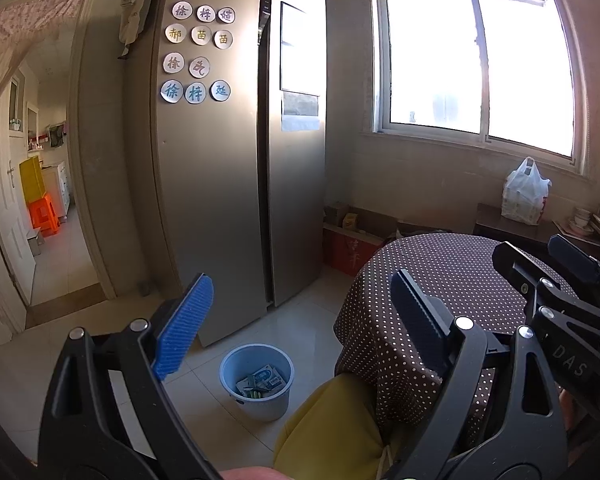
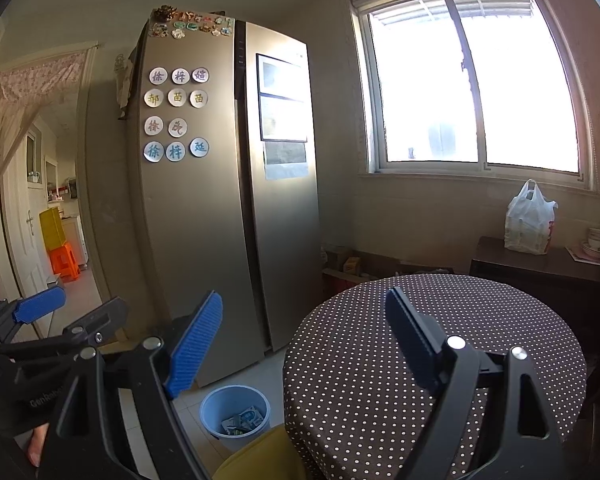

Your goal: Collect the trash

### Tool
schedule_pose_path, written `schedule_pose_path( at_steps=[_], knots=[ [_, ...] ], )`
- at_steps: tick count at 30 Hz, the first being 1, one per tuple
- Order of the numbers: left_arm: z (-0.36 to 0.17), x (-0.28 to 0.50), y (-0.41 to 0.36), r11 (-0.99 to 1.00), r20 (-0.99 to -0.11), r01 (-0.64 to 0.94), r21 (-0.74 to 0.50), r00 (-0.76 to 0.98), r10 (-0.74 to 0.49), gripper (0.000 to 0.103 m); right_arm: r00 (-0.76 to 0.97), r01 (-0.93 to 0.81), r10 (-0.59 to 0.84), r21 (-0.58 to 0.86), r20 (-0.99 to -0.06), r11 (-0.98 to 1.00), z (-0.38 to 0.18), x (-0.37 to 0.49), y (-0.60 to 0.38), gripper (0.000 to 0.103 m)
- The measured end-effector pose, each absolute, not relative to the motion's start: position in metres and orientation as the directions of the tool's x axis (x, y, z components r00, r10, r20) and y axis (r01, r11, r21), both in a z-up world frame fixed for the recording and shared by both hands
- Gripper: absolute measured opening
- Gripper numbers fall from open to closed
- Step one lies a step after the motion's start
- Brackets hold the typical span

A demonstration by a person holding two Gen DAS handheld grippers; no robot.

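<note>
Grippers occupy the near field in both wrist views. The left gripper (image 1: 300,312), a black two-finger frame with blue ribbed pads, has its fingers spread wide with nothing between them. The right gripper (image 2: 304,332), of the same build, is likewise spread wide and holds nothing. Both are raised above floor level and point toward the refrigerator wall.

Just beyond the fingers, a yellow cushioned seat (image 1: 332,420) sits against the edge of a round table covered in a brown cloth with white polka dots (image 2: 460,360). The cloth surface visible in both views is bare.

On the pale tiled floor, between the table and the refrigerator, stands a light blue round plastic bin (image 1: 257,380). It is upright, its long axis vertical and its mouth facing up. Inside lies the trash (image 1: 262,385): flattened printed cartons and small green items, resting at the bottom.

Behind the bin stands a tall champagne-coloured two-door refrigerator (image 2: 220,200) with round character magnets on its side. Further right, a white plastic carrier bag (image 2: 530,220) stands upright on a dark wooden cabinet (image 2: 548,268) below a bright sliding window (image 2: 472,88).
</note>
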State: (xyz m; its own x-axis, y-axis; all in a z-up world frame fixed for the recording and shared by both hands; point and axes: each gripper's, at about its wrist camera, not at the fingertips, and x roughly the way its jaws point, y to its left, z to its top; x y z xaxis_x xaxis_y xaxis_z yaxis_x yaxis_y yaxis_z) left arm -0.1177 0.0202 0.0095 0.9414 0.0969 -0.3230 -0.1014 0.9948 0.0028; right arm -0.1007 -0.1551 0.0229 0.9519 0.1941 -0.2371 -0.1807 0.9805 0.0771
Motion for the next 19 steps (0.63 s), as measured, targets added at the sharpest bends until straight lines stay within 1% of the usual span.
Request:
schedule_pose_path(
  at_steps=[12,14,19],
  knots=[
    [0.008,-0.113,0.019,0.995,-0.331,-0.1,0.001,0.939,0.095,0.089,0.951,-0.181,0.194,0.078,-0.24,0.98,0.021,-0.099,-0.155,0.082],
    [0.008,-0.111,0.019,0.994,-0.341,-0.106,-0.005,0.935,0.098,0.093,0.952,-0.176,0.191,0.082,-0.241,0.981,0.02,-0.098,-0.156,0.082],
    [0.004,-0.103,0.018,0.994,-0.358,-0.107,-0.003,0.928,0.099,0.094,0.95,-0.169,0.186,0.086,-0.25,0.982,0.017,-0.094,-0.159,0.082]
  ],
)
